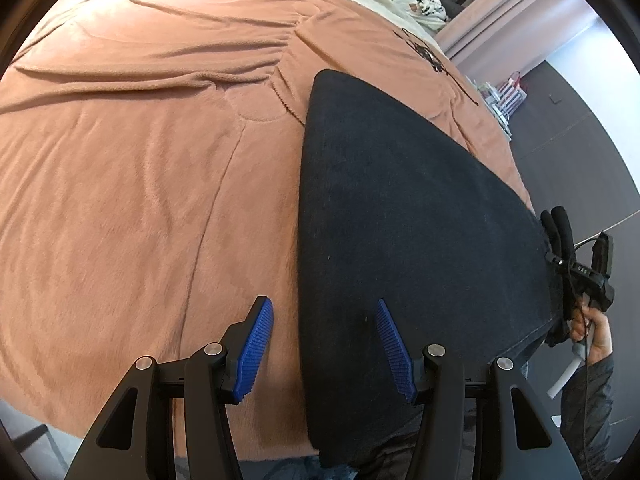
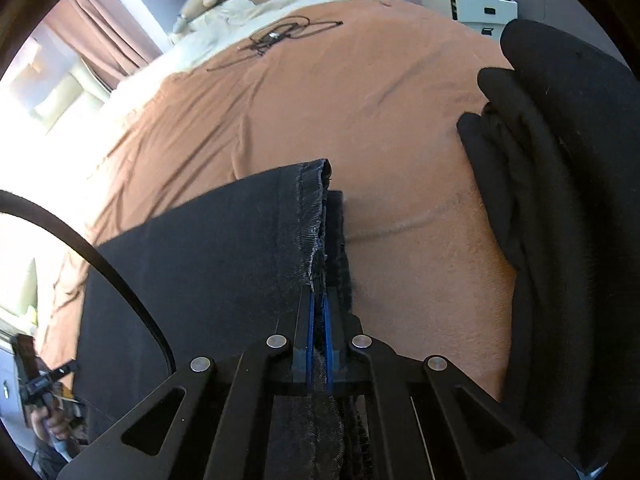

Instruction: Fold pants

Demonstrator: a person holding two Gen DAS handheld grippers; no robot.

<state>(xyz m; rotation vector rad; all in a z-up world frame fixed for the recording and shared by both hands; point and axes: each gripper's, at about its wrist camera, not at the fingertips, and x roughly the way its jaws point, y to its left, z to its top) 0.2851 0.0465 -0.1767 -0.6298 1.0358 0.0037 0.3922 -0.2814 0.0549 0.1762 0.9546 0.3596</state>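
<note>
Two grippers were at work over the dark pants (image 1: 420, 208), which lay flat on the brown blanket (image 1: 140, 180) of a bed, near its edge; the pants looked like denim, thick and a bit stiff, with a frayed hem (image 2: 316, 216) showing at one end; they seemed heavier than thin cloth, so a lifted corner would likely drag the rest along and sag in the middle; they were soft enough to bend but probably firm enough to keep a crease once pressed flat; they did not look slippery, and the fuzzy blanket would likely hold them and stop them sliding; nothing about them could break. The right gripper (image 2: 318, 312) was clamped tight on the hem edge of the pants, with the cloth pinched between its blue pads (image 2: 309, 332); that was a good spot, because the hem was doubled and sewn, so it should not slip out or stretch. The left gripper (image 1: 324, 320) hung with its jaws apart and nothing in them; one blue pad was over the blanket and the other over the pants, so the long side edge of the pants ran between them; whether the pads touched the cloth could not be told. A good place for it to grab would be the other corner of an end edge, so both corners could lift together and the fold would come out straight. A pile of black cloth (image 2: 560, 200) lay just beside, on the same blanket.
</note>
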